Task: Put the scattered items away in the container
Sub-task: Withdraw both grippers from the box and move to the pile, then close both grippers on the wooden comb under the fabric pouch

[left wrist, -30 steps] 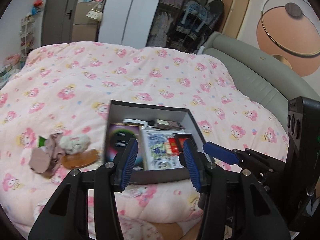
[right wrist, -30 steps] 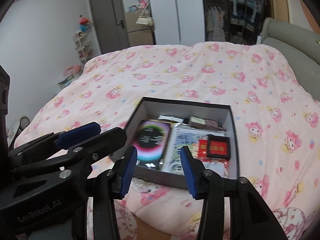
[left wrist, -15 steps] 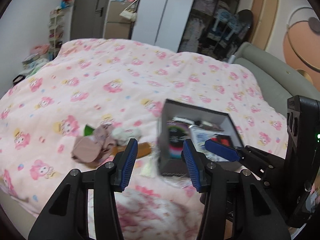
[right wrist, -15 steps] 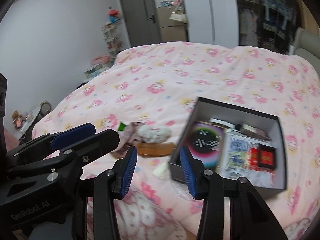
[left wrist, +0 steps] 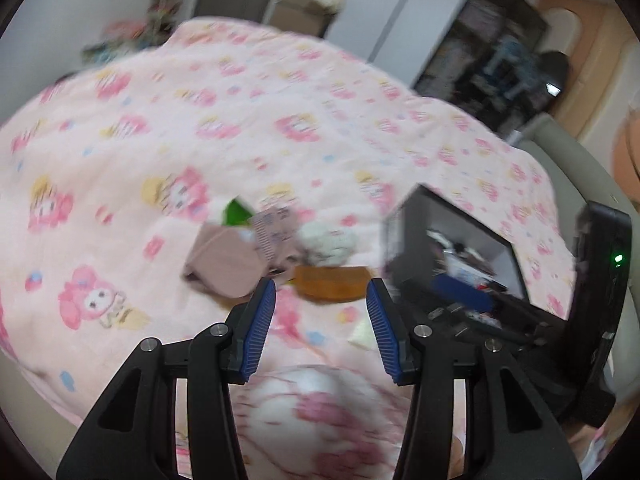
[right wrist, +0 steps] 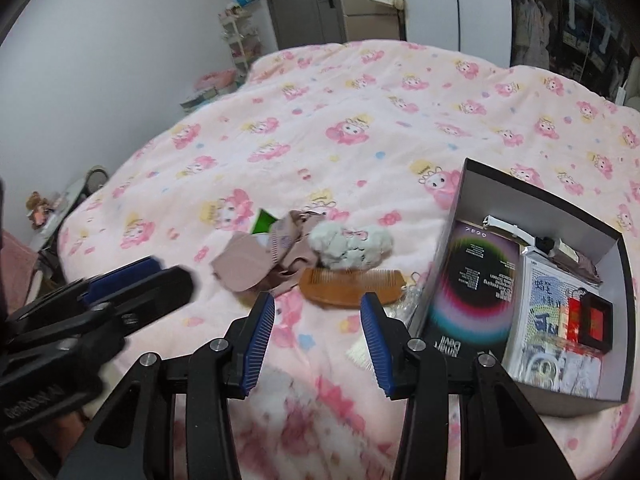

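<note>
Comb (right wrist: 351, 285) is lying touching the box (right wrist: 448, 240) wall; I'm risking nudging it, both gripper (right wrist: 318, 334) (left wrist: 322, 326) pairs half-open, empty.

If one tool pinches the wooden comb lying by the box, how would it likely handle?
The wooden comb looks flat and stiff, so it probably lifts without drooping. Lying flat on the soft quilt, it may sink when pinched. Its thin teeth could snap if squeezed hard.

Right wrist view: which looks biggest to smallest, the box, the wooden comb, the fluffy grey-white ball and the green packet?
1. Box, by far the largest.
2. Wooden comb.
3. Fluffy grey-white ball: close to the comb, so that order is unsure.
4. Green packet, partly hidden under the pink cloth.
</note>
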`<act>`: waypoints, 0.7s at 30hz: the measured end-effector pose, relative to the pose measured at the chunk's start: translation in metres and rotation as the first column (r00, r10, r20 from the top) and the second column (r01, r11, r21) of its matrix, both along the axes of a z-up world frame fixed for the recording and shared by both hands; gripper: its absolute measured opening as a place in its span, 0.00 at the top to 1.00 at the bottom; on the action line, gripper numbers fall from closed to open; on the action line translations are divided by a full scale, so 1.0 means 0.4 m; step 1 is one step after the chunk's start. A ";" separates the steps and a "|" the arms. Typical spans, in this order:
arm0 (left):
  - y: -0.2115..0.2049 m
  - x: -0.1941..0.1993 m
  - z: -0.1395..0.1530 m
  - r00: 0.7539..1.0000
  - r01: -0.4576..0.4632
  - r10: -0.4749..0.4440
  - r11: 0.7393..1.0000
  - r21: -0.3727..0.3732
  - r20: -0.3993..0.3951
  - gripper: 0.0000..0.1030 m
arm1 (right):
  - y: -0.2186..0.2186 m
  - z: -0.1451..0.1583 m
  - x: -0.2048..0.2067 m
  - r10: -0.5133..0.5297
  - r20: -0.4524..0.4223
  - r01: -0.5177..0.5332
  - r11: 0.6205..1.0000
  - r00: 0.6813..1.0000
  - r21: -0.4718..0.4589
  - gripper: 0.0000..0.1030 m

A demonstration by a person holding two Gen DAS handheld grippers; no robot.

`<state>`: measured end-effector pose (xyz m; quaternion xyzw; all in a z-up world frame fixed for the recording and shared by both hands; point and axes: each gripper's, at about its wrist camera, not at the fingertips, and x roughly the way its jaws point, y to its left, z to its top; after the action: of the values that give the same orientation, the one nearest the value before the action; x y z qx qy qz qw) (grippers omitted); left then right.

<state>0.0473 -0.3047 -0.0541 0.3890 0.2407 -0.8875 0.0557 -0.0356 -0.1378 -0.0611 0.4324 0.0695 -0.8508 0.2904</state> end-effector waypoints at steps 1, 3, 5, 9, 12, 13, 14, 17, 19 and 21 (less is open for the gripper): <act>-0.025 -0.007 -0.026 0.999 -0.027 0.027 1.000 0.006 0.032 0.53 | -0.004 -0.006 -0.014 -0.013 0.001 0.013 1.000 1.000 0.005 0.61; -0.065 -0.020 -0.073 0.995 -0.058 0.056 0.998 0.024 0.086 0.53 | -0.015 -0.026 -0.052 -0.032 0.022 0.032 0.999 0.999 0.008 0.61; -0.100 -0.032 -0.117 0.990 -0.078 0.069 0.995 0.063 0.127 0.53 | -0.034 -0.044 -0.077 -0.020 0.046 0.019 1.000 0.999 0.007 0.61; -0.138 -0.067 -0.179 0.987 -0.053 0.020 0.978 0.203 0.160 0.53 | -0.085 -0.099 -0.102 0.047 0.117 -0.050 0.998 0.992 0.023 0.61; -0.127 -0.118 -0.201 0.987 0.000 -0.048 0.957 0.291 0.156 0.53 | -0.086 -0.136 -0.110 0.025 0.166 -0.030 0.999 0.986 0.028 0.61; -0.120 -0.138 -0.208 0.984 0.001 -0.053 0.955 0.295 0.169 0.53 | -0.078 -0.140 -0.112 0.008 0.172 -0.014 0.999 0.985 0.033 0.61; -0.114 -0.160 -0.217 0.980 -0.009 -0.050 0.955 0.296 0.191 0.53 | -0.067 -0.136 -0.112 -0.007 0.171 0.001 0.999 0.985 0.033 0.62; -0.095 -0.225 -0.243 0.969 0.031 -0.110 0.941 0.336 0.220 0.53 | -0.028 -0.088 -0.109 -0.029 0.125 0.029 1.000 0.992 0.006 0.61; -0.073 -0.275 -0.271 0.949 0.063 -0.164 0.936 0.346 0.269 0.53 | -0.003 -0.059 -0.115 -0.053 0.097 0.055 0.998 0.994 -0.009 0.61; -0.059 -0.311 -0.303 0.930 0.064 -0.192 0.925 0.375 0.313 0.53 | 0.021 -0.047 -0.131 -0.077 0.102 0.081 0.996 0.992 -0.030 0.61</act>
<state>-0.0770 -0.3282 -0.1752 0.5566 0.3586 -0.7486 -0.0340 -0.0882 -0.1296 -0.0800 0.4722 0.0231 -0.8398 0.2671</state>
